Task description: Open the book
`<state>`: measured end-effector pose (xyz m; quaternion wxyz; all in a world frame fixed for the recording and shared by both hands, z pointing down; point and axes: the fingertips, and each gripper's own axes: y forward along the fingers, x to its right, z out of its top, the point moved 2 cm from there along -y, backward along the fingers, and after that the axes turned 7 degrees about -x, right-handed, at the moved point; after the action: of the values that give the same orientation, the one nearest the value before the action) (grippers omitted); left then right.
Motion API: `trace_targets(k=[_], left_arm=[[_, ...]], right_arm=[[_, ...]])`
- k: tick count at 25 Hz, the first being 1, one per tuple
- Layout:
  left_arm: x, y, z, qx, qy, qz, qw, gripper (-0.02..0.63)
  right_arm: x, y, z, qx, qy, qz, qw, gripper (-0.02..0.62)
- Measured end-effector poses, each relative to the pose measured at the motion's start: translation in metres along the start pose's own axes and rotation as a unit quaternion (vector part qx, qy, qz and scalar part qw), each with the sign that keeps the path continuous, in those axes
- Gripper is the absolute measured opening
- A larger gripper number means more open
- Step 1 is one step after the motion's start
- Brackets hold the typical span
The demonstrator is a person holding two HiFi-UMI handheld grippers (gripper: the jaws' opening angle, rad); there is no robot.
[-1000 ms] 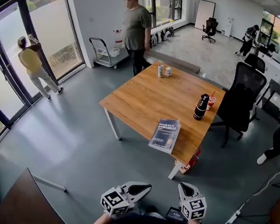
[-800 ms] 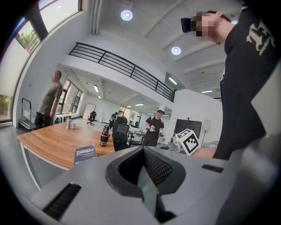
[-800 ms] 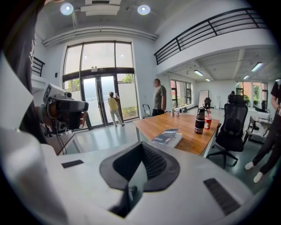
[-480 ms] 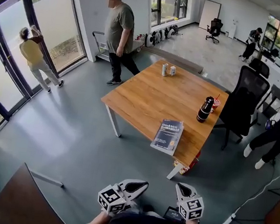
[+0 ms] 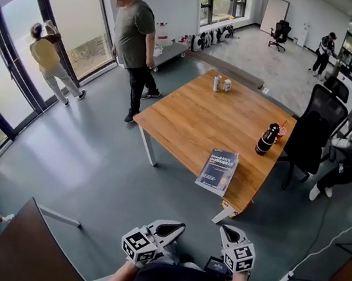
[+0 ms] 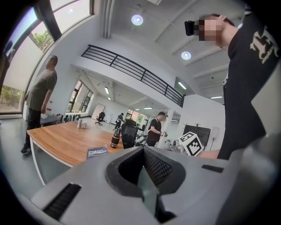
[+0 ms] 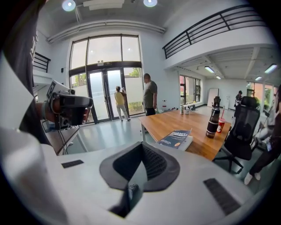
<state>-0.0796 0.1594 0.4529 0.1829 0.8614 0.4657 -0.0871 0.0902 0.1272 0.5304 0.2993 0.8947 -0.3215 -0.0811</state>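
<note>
Dark blue book (image 5: 218, 172), closed, flat near table edge

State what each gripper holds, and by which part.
Nothing is held. The left gripper and right gripper are shut and empty; the book lies on the table.

place: open-plan office | cues: swivel chair (image 5: 313, 127), wooden table (image 5: 192, 121), glass entrance doors (image 5: 18, 40), mezzanine railing (image 7: 210, 27)

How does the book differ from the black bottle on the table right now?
The book lies flat and closed by the near corner of the wooden table; the black bottle stands upright at its right edge, beside a red cup. The book is thin and dark blue; the bottle is tall and black. Both rest on the table.
</note>
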Motion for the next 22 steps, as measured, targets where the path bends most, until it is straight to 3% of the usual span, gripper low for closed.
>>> trace_targets(k=[22], left_arm=[[-0.092, 0.023, 0.046, 0.001, 0.004, -0.014, 0.9999, 0.006]], right_arm=[[0.032, 0.066, 0.068, -0.001, -0.017, -0.011, 1.000, -0.012]])
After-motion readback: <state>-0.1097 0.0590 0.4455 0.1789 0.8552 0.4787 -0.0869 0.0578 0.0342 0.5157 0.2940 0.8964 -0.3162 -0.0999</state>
